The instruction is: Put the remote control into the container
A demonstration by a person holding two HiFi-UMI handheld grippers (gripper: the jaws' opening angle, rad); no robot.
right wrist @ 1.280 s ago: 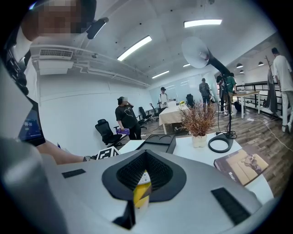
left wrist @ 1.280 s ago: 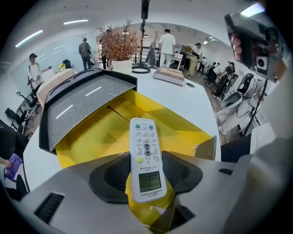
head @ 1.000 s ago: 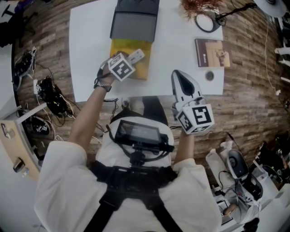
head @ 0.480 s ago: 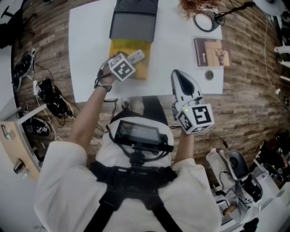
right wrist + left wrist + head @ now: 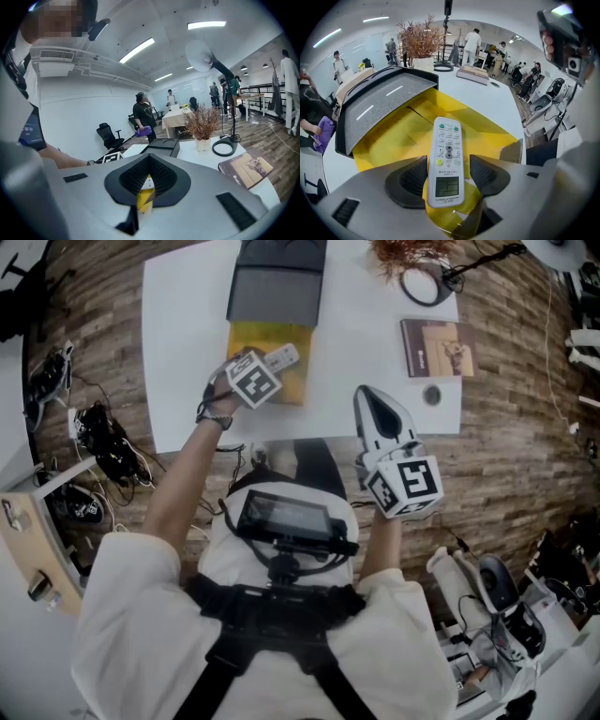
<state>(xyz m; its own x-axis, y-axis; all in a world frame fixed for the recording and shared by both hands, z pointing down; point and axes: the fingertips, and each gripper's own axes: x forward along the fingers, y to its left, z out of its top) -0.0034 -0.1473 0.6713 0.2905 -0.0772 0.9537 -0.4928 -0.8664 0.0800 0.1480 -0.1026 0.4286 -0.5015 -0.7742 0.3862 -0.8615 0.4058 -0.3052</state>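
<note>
Your left hand-held gripper (image 5: 449, 176) points steeply down, and its jaws have just been opening. They now stand spread, with the remote (image 5: 446, 140) lying between the pads. There is a clear gap on the right pad's side. The left pad sits right against the remote's edge, and you cannot tell whether it is touching.

The remote's screen end is nearest you, between the jaws, and its button end reaches out past the fingertips. Under it and all around it is the yellow container (image 5: 393, 136), so the remote looks to be inside already and the step in hand is the release.

- Open the jaws fully before you move, so neither pad drags the remote.
- Lift straight back along the jaws and do not sweep sideways, because the container walls are close on both sides of the pads.
- Watch the crumpled yellow edge just under the jaws; it could snag as you leave.

Beyond the fingertips the grey lid (image 5: 379, 105) stands open at the container's far side, so stay clear of it. The white surface (image 5: 487, 101) runs on past that.

Your right hand-held gripper (image 5: 148, 168) is pressed together with nothing in it, held back at your right. Leave it there.
</note>
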